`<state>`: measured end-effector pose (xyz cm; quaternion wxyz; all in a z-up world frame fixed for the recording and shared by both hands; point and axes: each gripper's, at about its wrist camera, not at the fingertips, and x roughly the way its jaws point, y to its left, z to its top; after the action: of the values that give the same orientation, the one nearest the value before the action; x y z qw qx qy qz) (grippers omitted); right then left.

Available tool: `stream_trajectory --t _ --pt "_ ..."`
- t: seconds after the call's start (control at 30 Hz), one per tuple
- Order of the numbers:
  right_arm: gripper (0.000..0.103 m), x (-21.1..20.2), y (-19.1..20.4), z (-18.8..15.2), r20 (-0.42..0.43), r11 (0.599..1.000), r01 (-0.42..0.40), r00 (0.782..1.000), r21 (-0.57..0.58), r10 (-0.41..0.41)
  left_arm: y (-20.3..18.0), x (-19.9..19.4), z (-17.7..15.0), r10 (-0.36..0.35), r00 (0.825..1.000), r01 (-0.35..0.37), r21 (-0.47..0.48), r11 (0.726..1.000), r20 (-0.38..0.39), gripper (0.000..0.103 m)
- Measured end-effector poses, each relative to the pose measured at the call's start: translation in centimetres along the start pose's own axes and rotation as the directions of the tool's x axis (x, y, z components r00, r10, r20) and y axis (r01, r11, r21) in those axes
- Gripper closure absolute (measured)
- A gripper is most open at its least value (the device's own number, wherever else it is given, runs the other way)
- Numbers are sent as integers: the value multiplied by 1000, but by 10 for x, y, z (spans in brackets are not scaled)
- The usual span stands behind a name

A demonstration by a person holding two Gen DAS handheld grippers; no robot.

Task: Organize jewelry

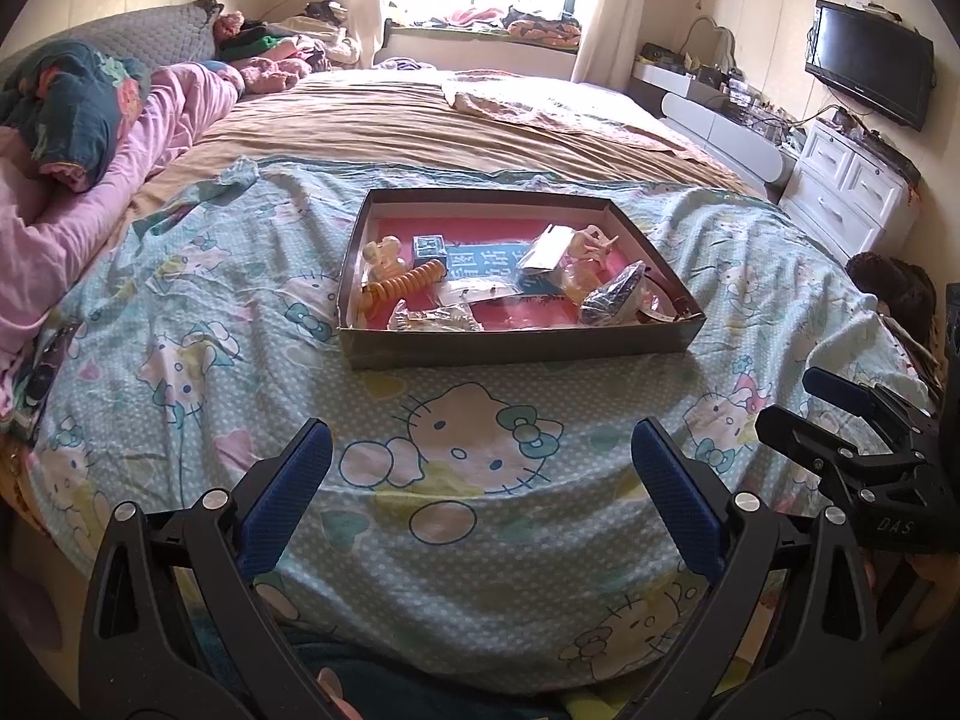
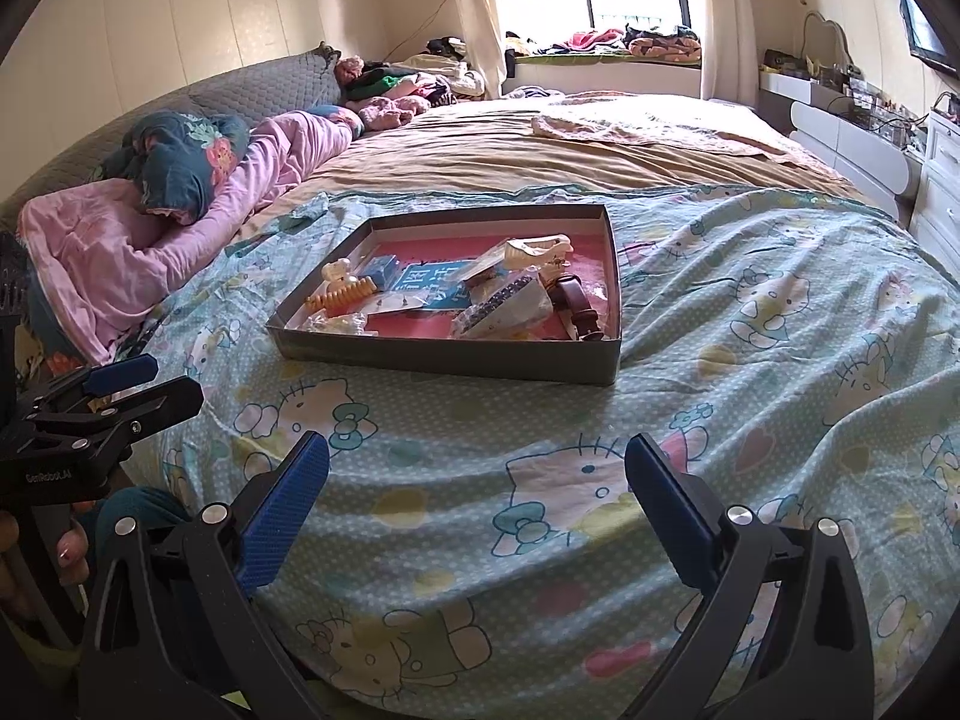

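Observation:
A shallow grey box with a pink floor sits on the Hello Kitty bedspread; it also shows in the right wrist view. It holds an orange spiral hair tie, a cream hair claw, a small blue box, clear bags of jewelry, a dark beaded piece and a brown strap. My left gripper is open and empty, well short of the box. My right gripper is open and empty, also short of the box.
The bedspread covers the near part of the bed. Pink bedding and pillows lie to the left. A white dresser and a TV stand at the right. The other gripper shows at each view's edge.

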<state>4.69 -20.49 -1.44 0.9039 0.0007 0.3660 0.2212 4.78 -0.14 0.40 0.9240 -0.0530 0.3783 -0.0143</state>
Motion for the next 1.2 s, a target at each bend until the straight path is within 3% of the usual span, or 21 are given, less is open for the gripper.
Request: stream_trajectory --t 1.2 --pt "5 -6 -2 3 0 1000 -2 1000 -10 2 3 -8 2 6 1000 -6 -8 1000 10 10"
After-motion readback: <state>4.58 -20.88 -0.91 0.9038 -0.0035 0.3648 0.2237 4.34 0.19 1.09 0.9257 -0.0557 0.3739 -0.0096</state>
